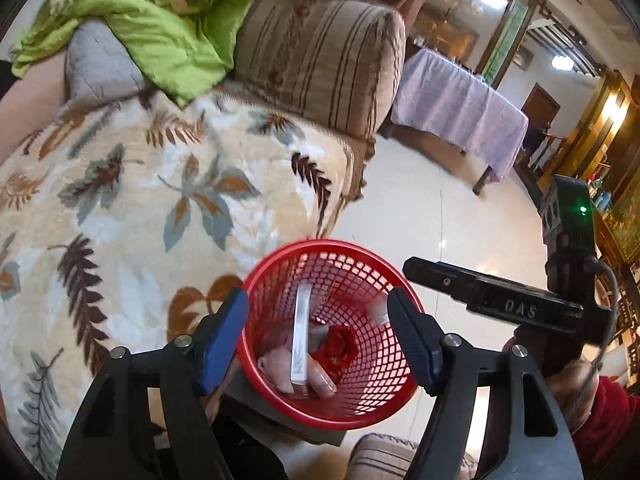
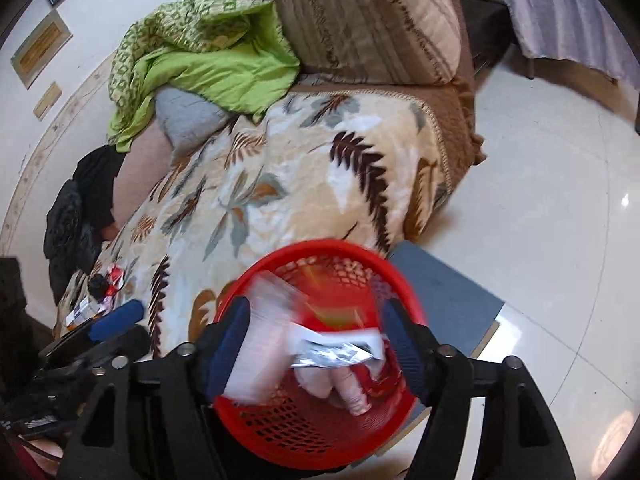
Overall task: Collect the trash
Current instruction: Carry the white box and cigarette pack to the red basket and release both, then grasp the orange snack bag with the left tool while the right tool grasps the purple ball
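A red mesh basket (image 1: 360, 400) stands on a grey mat beside the sofa. In it lie a white strip (image 1: 301, 336), a crumpled red wrapper (image 1: 338, 346) and pale tissue. My left gripper (image 1: 318, 340) hovers over it, open, with nothing between its blue pads. In the right wrist view my right gripper (image 2: 316, 348) is open above the same basket (image 2: 304, 436). A silver-white wrapper (image 2: 340, 354) and blurred pale paper (image 2: 260, 360) hang loose between its fingers. A black finger (image 1: 480, 296) of the right gripper shows in the left view. More wrappers (image 2: 110, 280) lie on the blanket.
A leaf-patterned blanket (image 2: 280, 184) covers the sofa, with a green quilt (image 2: 208, 60), a striped cushion (image 2: 368, 20) and dark clothing (image 2: 80, 208) on it. The grey mat (image 2: 440, 292) lies on glossy tile floor (image 2: 540, 220). A table with lilac cloth (image 1: 460, 108) stands beyond.
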### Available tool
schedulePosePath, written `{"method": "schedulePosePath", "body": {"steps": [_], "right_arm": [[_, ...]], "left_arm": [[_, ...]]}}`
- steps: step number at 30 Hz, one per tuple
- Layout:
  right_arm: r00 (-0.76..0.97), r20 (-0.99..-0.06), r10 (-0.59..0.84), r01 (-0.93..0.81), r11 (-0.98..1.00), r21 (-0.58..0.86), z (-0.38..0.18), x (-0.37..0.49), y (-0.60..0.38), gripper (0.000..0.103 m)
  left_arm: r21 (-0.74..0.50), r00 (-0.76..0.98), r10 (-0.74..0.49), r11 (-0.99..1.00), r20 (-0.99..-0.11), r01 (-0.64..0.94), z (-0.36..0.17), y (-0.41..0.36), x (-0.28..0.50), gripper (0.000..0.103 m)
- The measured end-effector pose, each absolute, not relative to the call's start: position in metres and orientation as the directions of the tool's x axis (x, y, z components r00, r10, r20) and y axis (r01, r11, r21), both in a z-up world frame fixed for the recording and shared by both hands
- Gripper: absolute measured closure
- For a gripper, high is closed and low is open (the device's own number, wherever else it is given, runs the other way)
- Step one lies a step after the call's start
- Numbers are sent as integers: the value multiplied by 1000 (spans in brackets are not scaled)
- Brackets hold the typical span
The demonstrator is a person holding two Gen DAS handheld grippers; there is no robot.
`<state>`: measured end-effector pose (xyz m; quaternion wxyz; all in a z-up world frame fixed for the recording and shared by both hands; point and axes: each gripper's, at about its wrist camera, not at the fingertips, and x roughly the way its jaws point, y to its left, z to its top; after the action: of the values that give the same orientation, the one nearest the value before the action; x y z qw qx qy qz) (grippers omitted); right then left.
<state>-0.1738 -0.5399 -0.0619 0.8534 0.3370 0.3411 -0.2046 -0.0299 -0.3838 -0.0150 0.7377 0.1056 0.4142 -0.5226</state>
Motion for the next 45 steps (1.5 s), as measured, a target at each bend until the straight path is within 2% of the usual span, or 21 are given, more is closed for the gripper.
{"method": "schedulePosePath", "body": {"steps": [7,12,17,25,27,33,39,45], "right_arm": [[727,-684,-66,484,755,442,-52,-130,-514,29],[732,-678,68,341,825,451,-56,-72,-459,29],[726,-666,172,189,881,434,-52,-25,-397,29],[701,-659,273,-1,924,381,-47,43,-298,29],[686,-671,282,-33,933,358,-50,58,-276,29],[694,-665,276,-111,954,280,-58,90,-224,29],[695,-662,281,-107,950,292,-64,99,-222,29],[716,-639,282,-112,949,294,-60,95,-226,29]], "left_arm": [[-212,273,-633,582,-725,785,-6,-331,-3,32],[-162,455,-527,762,-717,627,2,-265,28,32],[-199,543,-449,867,-710,457,7,-184,54,32],[-203,609,-345,935,-714,292,-9,-74,70,32],[-230,613,-338,940,-714,252,-11,-46,81,32],[-212,667,-242,969,-705,127,-15,10,114,32],[-248,655,-225,967,-722,60,-32,40,171,32],[-203,649,-195,977,-735,64,-53,33,227,33]]}}
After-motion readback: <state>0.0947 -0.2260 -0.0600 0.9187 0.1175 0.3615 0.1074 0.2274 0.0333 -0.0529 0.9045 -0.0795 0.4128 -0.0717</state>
